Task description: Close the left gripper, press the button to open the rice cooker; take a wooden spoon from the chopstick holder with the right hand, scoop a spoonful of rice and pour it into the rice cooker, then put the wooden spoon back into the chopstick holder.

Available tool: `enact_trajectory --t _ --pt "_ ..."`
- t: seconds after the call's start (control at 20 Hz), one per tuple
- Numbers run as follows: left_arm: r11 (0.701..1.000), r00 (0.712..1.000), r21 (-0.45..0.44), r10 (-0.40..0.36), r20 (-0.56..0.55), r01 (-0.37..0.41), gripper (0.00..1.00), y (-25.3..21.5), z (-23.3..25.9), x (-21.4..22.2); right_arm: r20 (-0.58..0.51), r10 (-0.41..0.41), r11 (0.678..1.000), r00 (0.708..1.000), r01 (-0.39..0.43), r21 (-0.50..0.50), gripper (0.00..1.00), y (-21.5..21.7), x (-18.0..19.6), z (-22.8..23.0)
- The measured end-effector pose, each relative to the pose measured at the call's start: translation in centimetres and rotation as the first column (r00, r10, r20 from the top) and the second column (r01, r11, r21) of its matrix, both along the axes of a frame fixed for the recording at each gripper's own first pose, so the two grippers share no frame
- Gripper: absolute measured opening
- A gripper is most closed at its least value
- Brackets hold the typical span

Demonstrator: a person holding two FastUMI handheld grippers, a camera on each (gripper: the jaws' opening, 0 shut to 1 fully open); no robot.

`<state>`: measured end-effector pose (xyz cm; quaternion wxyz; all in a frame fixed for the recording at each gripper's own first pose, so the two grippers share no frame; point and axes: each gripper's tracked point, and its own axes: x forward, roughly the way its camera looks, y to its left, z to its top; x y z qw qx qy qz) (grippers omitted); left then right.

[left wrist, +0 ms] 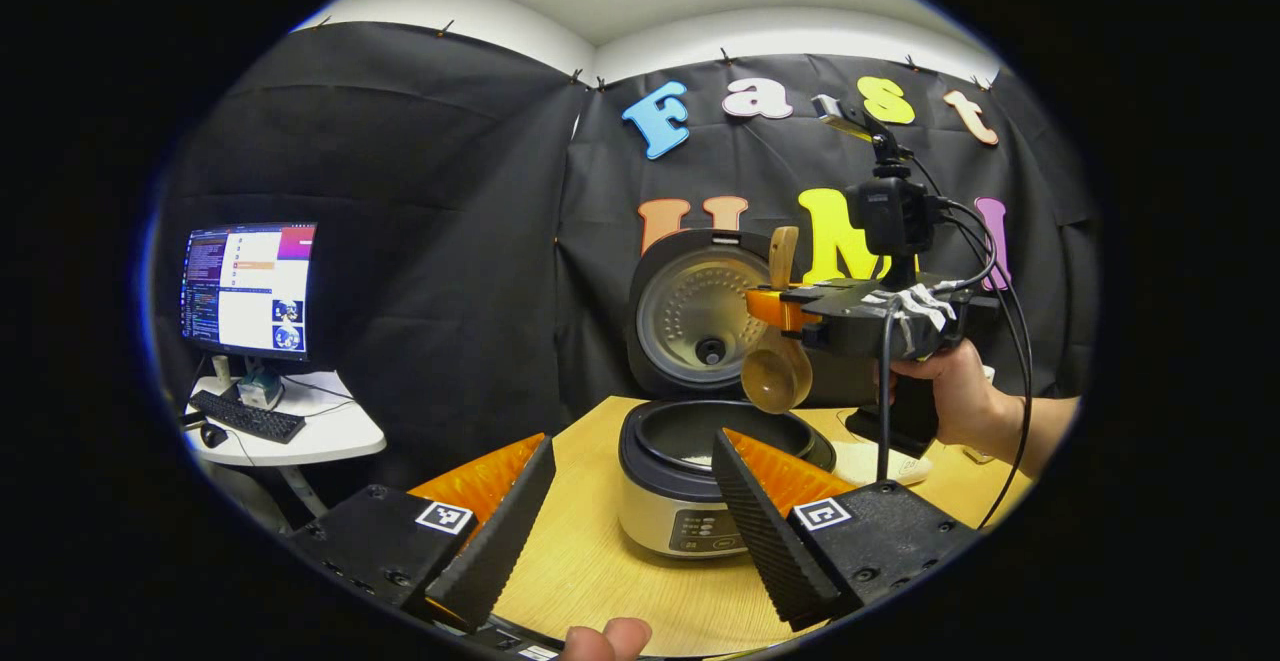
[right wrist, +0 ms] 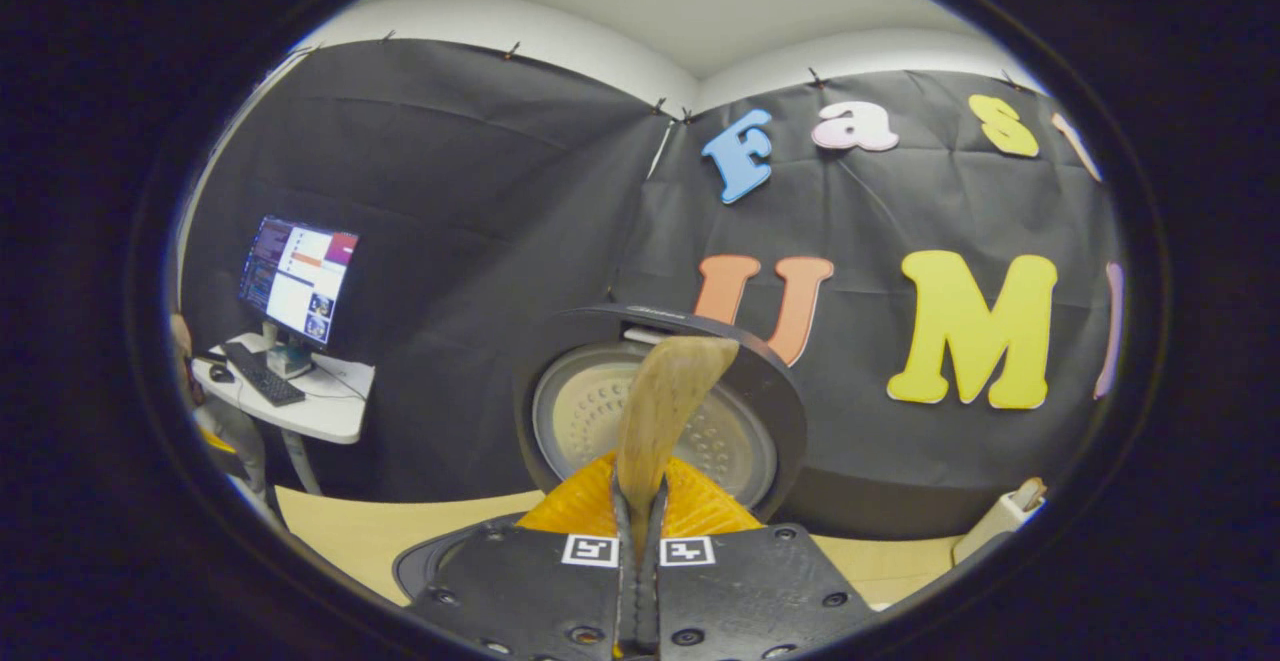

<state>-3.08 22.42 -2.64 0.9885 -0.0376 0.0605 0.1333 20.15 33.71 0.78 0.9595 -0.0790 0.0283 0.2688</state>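
The rice cooker (left wrist: 690, 501) stands open on the wooden table, its lid (left wrist: 695, 316) raised behind the dark inner pot (left wrist: 700, 431). My left gripper (left wrist: 632, 438) is open, its fingers spread wide in front of the cooker and holding nothing. A hand holds my right gripper (left wrist: 778, 309) above the pot's right rim, shut on the wooden spoon (left wrist: 776, 373). The spoon hangs bowl down over the pot. In the right gripper view the spoon's handle (right wrist: 665, 406) rises from between the pressed fingers of my right gripper (right wrist: 640, 501), with the lid (right wrist: 745, 441) close behind.
A monitor (left wrist: 248, 288) and keyboard (left wrist: 245, 416) sit on a small white side table (left wrist: 330, 431) at the left. A white object (left wrist: 870, 461) lies on the table right of the cooker, and a white item (right wrist: 1000, 516) stands at the right edge. A thumb (left wrist: 605, 636) shows at the bottom.
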Motion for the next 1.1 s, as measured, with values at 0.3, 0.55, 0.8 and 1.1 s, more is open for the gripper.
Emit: enact_trajectory --t 0.3,0.55,0.8,1.1 --pt "1.000 1.000 0.008 -0.022 0.012 0.022 1.00 -1.8 0.5 0.6 -0.126 -0.035 0.974 0.991 0.062 0.219 0.00 -5.7 -0.6 2.7" --pt "0.997 0.998 0.035 -0.062 0.015 0.062 1.00 -5.2 0.8 1.7 -0.144 -0.097 0.943 0.985 0.138 0.304 0.00 -13.6 -1.7 4.8" --pt "0.991 0.992 0.050 -0.123 0.014 0.123 1.00 -9.2 0.6 2.7 -0.177 -0.230 0.897 0.957 0.279 0.343 0.00 -25.6 -2.9 4.6" --pt "0.989 0.990 0.054 -0.140 0.012 0.139 1.00 -11.6 0.1 3.3 -0.222 -0.462 0.756 0.858 0.513 0.407 0.00 -43.5 -3.5 4.8"
